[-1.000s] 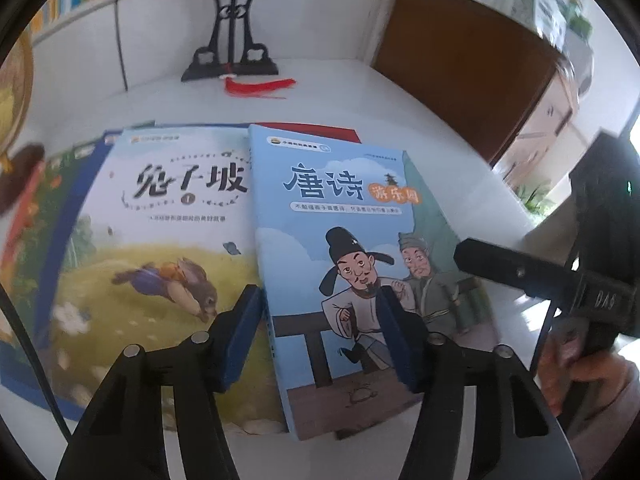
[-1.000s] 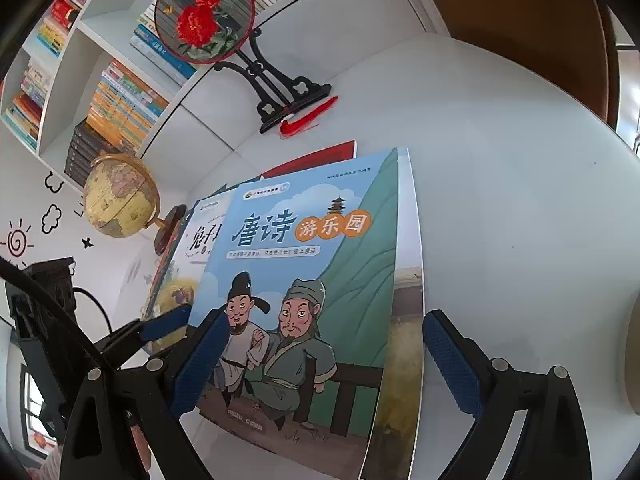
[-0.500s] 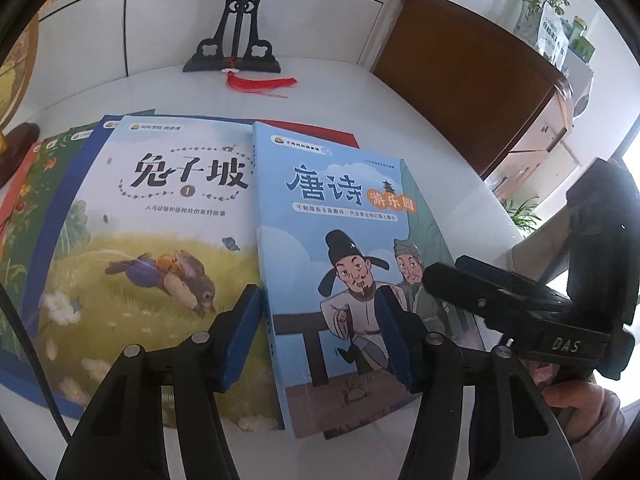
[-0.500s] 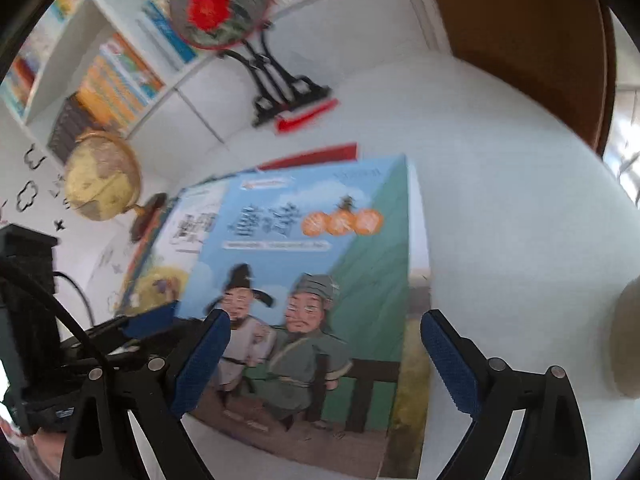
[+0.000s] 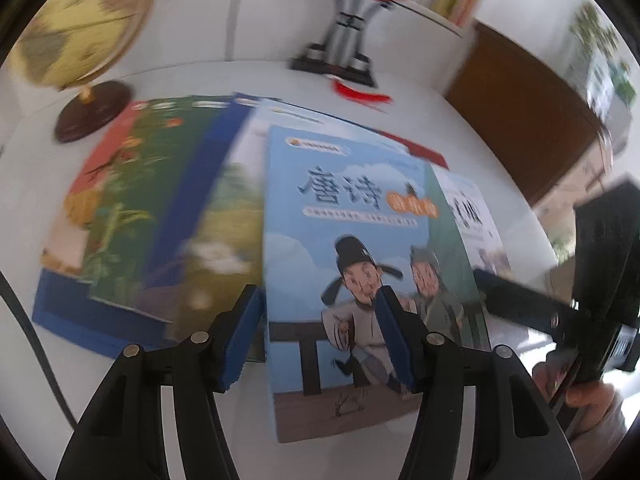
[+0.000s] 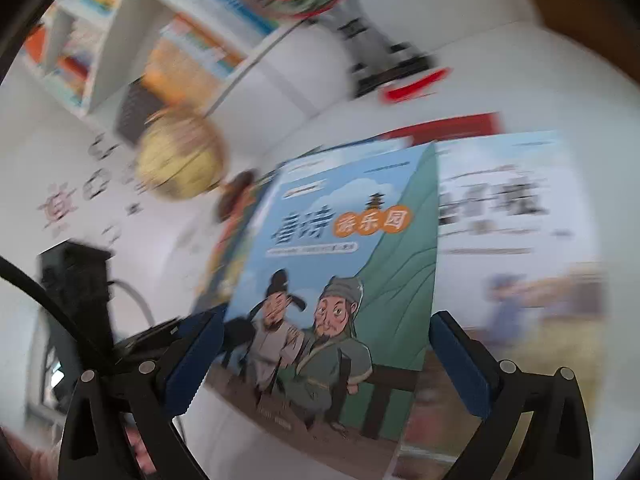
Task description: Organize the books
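Blue pads of the left gripper (image 5: 320,334) stand apart over the near left part of the blue book (image 5: 360,264), gripping nothing; its jaws have just been opening a little. Right gripper (image 6: 326,364) is open too, its pads either side of that book's near end. This book lies on top of other books (image 5: 160,216) spread on the white table (image 5: 460,136). Far left stands a globe (image 5: 80,28).

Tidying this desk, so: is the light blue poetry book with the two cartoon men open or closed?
Closed. The light blue book shows its whole front cover facing up, lying on the other books; no inside pages show.
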Tool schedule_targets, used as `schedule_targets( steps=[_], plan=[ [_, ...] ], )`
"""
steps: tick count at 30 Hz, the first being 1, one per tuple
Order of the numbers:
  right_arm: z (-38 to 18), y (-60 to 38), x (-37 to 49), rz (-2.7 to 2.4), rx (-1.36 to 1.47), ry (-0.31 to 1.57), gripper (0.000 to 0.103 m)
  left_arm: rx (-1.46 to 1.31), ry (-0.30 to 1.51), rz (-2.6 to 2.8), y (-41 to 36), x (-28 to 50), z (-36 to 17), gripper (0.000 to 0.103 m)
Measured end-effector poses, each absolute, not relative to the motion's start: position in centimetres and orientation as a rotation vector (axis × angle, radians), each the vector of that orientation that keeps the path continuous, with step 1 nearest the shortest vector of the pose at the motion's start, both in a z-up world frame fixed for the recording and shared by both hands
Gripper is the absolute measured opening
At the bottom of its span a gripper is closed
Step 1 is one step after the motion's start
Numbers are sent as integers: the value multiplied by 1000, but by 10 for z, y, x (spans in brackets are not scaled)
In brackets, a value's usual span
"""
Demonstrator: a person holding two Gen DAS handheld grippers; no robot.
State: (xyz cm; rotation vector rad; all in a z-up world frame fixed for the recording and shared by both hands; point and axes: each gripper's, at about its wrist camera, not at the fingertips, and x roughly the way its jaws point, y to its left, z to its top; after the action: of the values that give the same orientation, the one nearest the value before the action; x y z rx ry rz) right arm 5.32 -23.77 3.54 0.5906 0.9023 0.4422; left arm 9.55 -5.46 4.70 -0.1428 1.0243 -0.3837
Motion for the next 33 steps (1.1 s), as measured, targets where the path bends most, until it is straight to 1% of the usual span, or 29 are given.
schedule_targets(
  steps=[2, 3, 4, 5, 6, 8, 10, 11, 12, 13, 14, 15, 17, 18, 19, 21, 22, 24, 26, 28, 29, 31, 32, 33],
  plan=[
    [35, -234, 51, 437, 571, 902, 97, -189, 1032, -396, -51, 101, 46, 58],
    [35, -236, 48, 418, 571, 894, 96, -185, 1034, -406, -53, 103, 46, 63],
    [33, -240, 46, 411, 603, 880, 97, -172, 1035, -417, -56, 102, 46, 70],
    [31, -243, 46, 407, 638, 870, 97, -146, 1036, -435, -62, 102, 46, 73],
    [29, -243, 46, 411, 668, 862, 94, -124, 1033, -427, -66, 101, 45, 78],
    [28, -237, 51, 441, 698, 865, 95, -91, 1030, -392, -69, 98, 45, 78],
    [29, -235, 54, 462, 694, 888, 91, -86, 1027, -366, -60, 94, 45, 78],
    [31, -238, 52, 489, 722, 885, 82, -91, 1026, -348, -53, 91, 45, 78],
    [32, -243, 49, 531, 770, 863, 64, -95, 1027, -341, -47, 89, 45, 78],
    [32, -245, 46, 554, 798, 850, 54, -94, 1031, -336, -43, 88, 45, 78],
    [32, -245, 45, 556, 801, 855, 39, -90, 1038, -334, -40, 87, 45, 78],
    [26, -241, 43, 541, 776, 893, 37, -87, 1042, -331, -39, 87, 44, 78],
    [14, -228, 45, 524, 739, 962, 37, -77, 1059, -296, -33, 86, 43, 78],
    [13, -226, 43, 531, 749, 935, 37, -79, 1082, -277, -30, 85, 40, 78],
    [11, -223, 42, 534, 767, 941, 37, -107, 1127, -269, -24, 85, 34, 77],
    [11, -221, 41, 534, 779, 950, 37, -273, 1190, -284, -5, 83, 20, 78],
    [10, -220, 37, 531, 798, 959, 37, -355, 1210, -289, 3, 82, 13, 74],
    [6, -219, 30, 534, 823, 984, 35, -440, 1198, -294, 13, 80, 10, 62],
    [5, -218, 24, 528, 841, 1006, 35, -448, 1204, -300, 15, 83, 11, 56],
    [7, -218, 13, 513, 846, 1026, 35, -427, 1195, -307, 14, 83, 13, 46],
    [7, -217, 11, 510, 842, 1035, 35, -406, 1191, -313, 13, 82, 15, 44],
    [9, -213, 11, 500, 830, 1055, 35, -394, 1182, -319, 12, 80, 20, 33],
    [8, -210, 11, 497, 822, 1063, 35, -388, 1176, -317, 12, 78, 21, 32],
    [8, -207, 13, 501, 816, 1067, 38, -383, 1173, -315, 13, 78, 24, 30]
  ],
)
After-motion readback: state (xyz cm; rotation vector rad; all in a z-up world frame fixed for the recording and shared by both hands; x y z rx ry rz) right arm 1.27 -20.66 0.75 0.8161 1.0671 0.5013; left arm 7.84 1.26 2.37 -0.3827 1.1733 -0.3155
